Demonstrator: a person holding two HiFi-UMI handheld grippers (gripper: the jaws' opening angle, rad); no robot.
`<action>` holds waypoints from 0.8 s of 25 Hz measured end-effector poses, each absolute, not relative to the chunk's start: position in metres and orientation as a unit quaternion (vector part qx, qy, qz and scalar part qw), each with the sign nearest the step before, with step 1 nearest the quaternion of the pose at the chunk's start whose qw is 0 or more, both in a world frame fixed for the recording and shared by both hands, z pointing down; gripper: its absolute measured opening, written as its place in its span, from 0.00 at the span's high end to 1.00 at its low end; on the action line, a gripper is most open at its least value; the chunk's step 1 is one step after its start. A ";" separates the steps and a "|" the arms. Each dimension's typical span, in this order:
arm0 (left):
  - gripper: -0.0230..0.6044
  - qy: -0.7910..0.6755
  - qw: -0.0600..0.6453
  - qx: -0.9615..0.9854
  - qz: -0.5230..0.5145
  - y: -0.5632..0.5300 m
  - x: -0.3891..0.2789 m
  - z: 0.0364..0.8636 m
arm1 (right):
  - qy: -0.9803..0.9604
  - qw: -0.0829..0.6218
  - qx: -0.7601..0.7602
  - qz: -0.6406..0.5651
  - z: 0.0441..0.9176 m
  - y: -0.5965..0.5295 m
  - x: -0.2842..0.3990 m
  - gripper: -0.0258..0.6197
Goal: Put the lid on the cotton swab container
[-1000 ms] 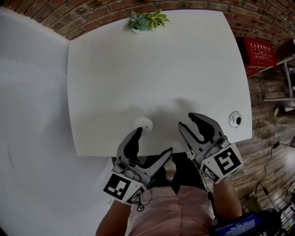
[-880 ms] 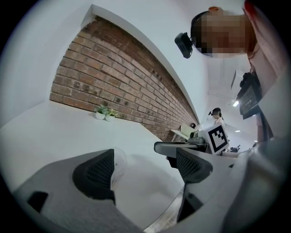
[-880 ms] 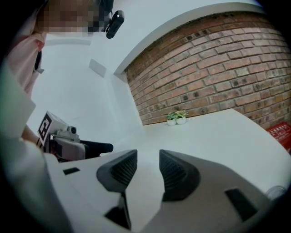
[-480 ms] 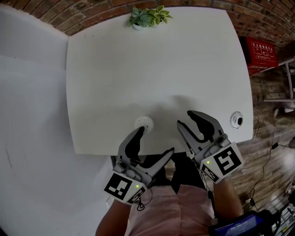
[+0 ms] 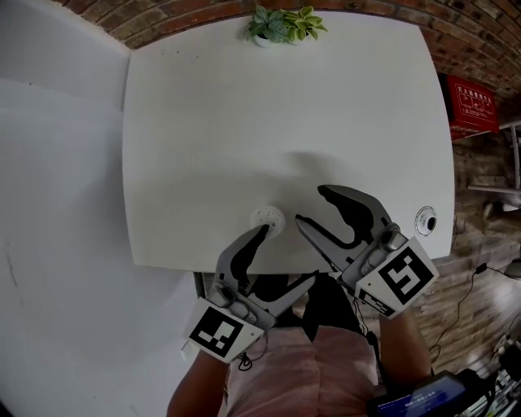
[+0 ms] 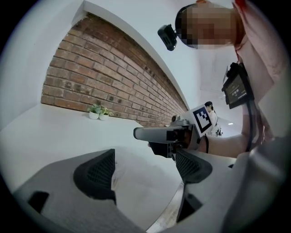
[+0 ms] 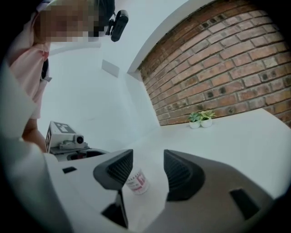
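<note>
Head view, looking steeply down: a white counter against a brick wall, with a small potted plant at the far edge and a round cable port near the right edge. Cotton swab container upright close to the near edge, from above a small white round. Left tongs spread wide, upper tip just beside the container; touching or not, hard to say. Right tongs likewise spread, to the right of the container and apart from it, nothing in the gap. A red box beyond the counter's right side.

Left gripper view: both pads well apart, bare counter between them. Against the left pad a pale translucent sliver, possibly the container's side; too blurred to be sure. Past the gap, the right tongs side-on with their marker cube. Plant far off by the bricks.

Right gripper view: jaws just now opening wider, pads parted. Through the gap, the container standing on the counter ahead of the pads, clear of both, red print on its label. Left tongs' cube at far left.
</note>
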State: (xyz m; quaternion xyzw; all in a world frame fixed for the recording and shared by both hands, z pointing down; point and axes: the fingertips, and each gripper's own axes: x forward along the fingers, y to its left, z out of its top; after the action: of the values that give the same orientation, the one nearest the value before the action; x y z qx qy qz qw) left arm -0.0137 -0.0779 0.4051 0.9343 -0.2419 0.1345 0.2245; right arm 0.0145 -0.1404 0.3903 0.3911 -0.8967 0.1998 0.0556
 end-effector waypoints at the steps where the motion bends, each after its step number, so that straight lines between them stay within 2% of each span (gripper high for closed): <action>1: 0.28 -0.238 0.218 0.936 0.139 -0.077 -0.014 0.406 | -0.900 0.055 0.383 0.200 0.389 -0.142 0.010 0.62; 20: 0.29 -0.222 0.206 0.942 0.144 -0.077 -0.014 0.408 | -0.913 0.137 0.317 0.219 0.421 -0.132 -0.027 0.61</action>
State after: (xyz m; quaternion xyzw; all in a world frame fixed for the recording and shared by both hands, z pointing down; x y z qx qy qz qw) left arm -0.0139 -0.0773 0.4079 0.9420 -0.2220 0.1440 0.2063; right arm -0.0266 -0.1318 0.4206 0.3171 -0.9126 0.2185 0.1373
